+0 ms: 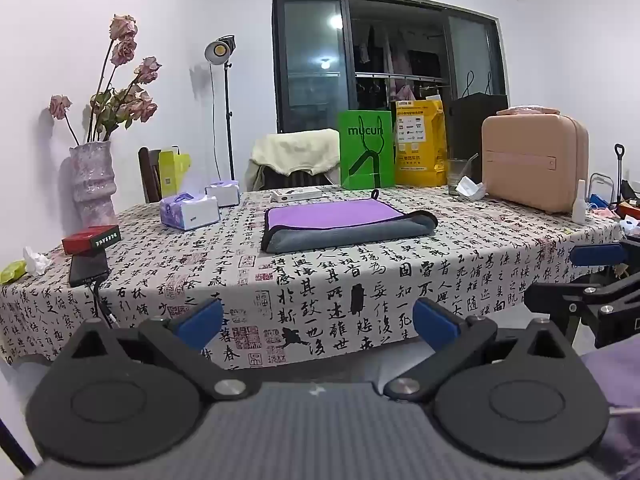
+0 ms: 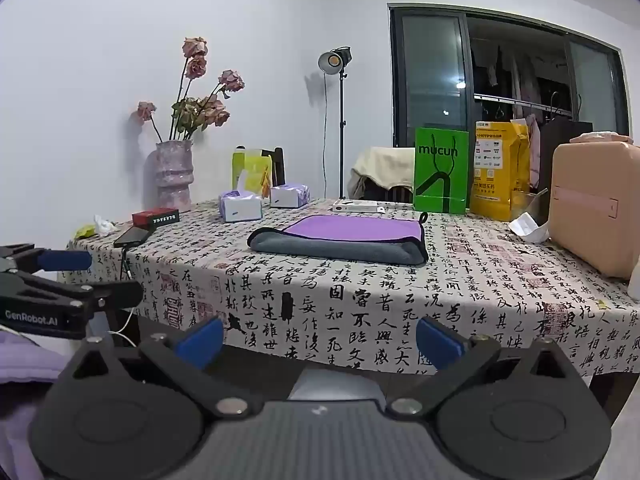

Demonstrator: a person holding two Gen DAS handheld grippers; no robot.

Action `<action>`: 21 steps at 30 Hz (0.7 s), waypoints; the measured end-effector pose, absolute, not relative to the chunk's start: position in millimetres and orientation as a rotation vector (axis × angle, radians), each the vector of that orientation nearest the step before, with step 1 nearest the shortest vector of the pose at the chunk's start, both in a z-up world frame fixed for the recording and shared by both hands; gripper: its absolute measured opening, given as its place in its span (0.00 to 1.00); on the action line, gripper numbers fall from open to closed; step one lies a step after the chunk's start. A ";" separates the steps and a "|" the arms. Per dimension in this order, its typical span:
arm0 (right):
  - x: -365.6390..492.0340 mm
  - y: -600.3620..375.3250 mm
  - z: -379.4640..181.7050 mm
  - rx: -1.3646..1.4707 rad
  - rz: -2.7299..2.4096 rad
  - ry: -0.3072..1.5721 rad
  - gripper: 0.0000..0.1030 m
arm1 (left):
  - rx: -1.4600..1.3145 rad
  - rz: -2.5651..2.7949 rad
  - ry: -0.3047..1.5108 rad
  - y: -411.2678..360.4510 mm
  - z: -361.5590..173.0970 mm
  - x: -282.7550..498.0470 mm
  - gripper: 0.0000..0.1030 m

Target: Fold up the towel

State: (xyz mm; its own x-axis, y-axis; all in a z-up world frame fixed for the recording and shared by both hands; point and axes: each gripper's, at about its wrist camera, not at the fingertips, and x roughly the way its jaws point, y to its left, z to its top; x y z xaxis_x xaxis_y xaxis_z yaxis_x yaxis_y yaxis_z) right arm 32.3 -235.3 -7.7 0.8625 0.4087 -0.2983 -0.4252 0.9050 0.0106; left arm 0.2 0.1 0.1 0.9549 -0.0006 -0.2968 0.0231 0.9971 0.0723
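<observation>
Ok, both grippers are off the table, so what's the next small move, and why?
Probably bring both forward over the table edge toward the towel. The left hand-held gripper and right hand-held gripper are open and short of the table, holding nothing; the towel lies folded once, its grey near fold facing them.

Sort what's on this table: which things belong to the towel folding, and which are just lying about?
Job: towel, left claw, right claw, both open and short of the table.

Lying about: tissue boxes, vase, green bag, yellow bag, pink case, phone, red box.
</observation>
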 end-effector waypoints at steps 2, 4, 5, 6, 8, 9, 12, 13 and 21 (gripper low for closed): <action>32.4 -235.0 -7.4 -0.058 0.437 0.301 1.00 | 0.077 -0.013 0.301 -0.1 0.0 0.4 1.00; 32.0 -235.0 -7.2 -0.059 0.436 0.299 1.00 | 0.076 -0.014 0.302 -0.3 -0.1 1.0 1.00; 31.8 -235.1 -7.2 -0.058 0.436 0.299 1.00 | 0.075 -0.015 0.302 -0.4 -0.1 1.6 1.00; 31.6 -235.3 -7.2 -0.058 0.435 0.299 1.00 | 0.075 -0.015 0.303 -0.4 -0.1 2.2 1.00; 32.8 -234.1 -7.8 -0.060 0.436 0.302 1.00 | 0.075 -0.015 0.303 -0.5 -0.1 3.6 1.00; 32.4 -234.7 -7.8 -0.060 0.435 0.302 1.00 | 0.076 -0.012 0.295 -0.1 0.0 0.0 1.00; 32.7 -236.0 -6.4 -0.058 0.437 0.306 1.00 | 0.077 -0.012 0.294 -0.1 0.0 -0.1 1.00; 32.3 -236.7 -6.2 -0.058 0.436 0.305 1.00 | 0.077 -0.012 0.294 -0.2 0.0 -0.2 1.00; 33.7 -233.3 -8.4 -0.058 0.438 0.308 1.00 | 0.076 -0.012 0.294 -0.1 0.0 -0.3 1.00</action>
State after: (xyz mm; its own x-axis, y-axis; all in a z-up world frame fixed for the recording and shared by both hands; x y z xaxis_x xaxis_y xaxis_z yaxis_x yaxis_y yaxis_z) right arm 33.7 -233.3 -8.4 0.8600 0.4084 -0.3061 -0.4258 0.9048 0.0111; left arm -0.3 -0.1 0.0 0.9572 -0.0008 -0.2896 0.0230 0.9970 0.0735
